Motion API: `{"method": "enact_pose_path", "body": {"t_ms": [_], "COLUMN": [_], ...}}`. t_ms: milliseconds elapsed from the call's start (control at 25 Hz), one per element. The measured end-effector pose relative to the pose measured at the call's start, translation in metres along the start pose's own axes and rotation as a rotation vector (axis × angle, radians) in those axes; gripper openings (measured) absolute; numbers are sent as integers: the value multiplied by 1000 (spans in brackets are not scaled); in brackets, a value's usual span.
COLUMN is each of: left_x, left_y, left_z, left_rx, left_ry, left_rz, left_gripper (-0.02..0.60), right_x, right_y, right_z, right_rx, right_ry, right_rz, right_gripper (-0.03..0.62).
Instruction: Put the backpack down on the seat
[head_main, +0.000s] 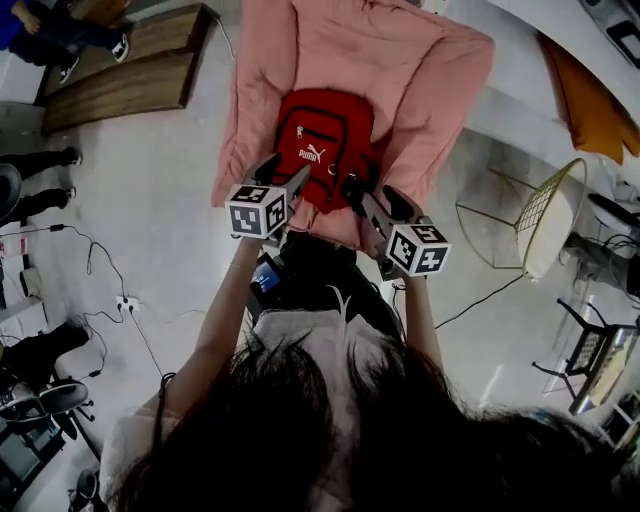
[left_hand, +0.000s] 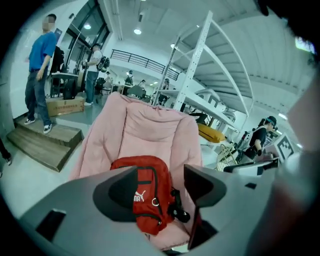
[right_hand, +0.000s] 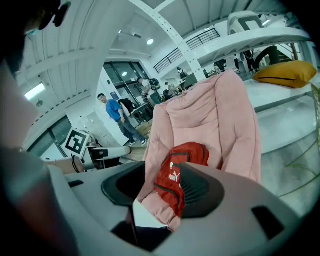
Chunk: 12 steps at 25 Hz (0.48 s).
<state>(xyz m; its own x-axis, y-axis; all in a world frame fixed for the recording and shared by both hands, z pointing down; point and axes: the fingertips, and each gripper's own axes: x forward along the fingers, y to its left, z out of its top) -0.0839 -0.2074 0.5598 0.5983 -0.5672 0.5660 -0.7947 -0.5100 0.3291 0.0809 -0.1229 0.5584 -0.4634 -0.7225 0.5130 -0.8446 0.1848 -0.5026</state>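
One red backpack (head_main: 322, 145) rests at the upper centre of the head view, its base on the seat of the single pink cushioned chair (head_main: 440, 80) and its back leaning into the padding, which seems to be what keeps it from sliding. You hold two tools just below it. The left gripper (left_hand: 160, 176) stands wide apart with nothing between its jaws, and the right gripper (right_hand: 161, 186) gapes empty too. Neither appears to touch the bag, so the set-down looks complete.
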Motion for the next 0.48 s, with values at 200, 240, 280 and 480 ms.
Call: {"method": "enact_pose_path", "body": {"t_ms": [200,240,280,480], "left_x": [-30,-36,-42,-73], "left_y": [-18,-23,-29,-59], "left_z": [26,27,28,22], "left_rx": [137,156,172,195], "left_ry": [-59,-66,-72,-92], "left_rz": [26,25,21,19], "left_gripper": [280,272,263,216], "right_x": [-32,-38,-44,-68], "right_y": [15,16,19,31], "right_z": [9,8,6,4], "right_rx": [-35,-50,-63,-87], "right_ry": [-36,-37,-38,-54], "right_rz": [42,48,55,101], "right_gripper": [210,202,190,142]}}
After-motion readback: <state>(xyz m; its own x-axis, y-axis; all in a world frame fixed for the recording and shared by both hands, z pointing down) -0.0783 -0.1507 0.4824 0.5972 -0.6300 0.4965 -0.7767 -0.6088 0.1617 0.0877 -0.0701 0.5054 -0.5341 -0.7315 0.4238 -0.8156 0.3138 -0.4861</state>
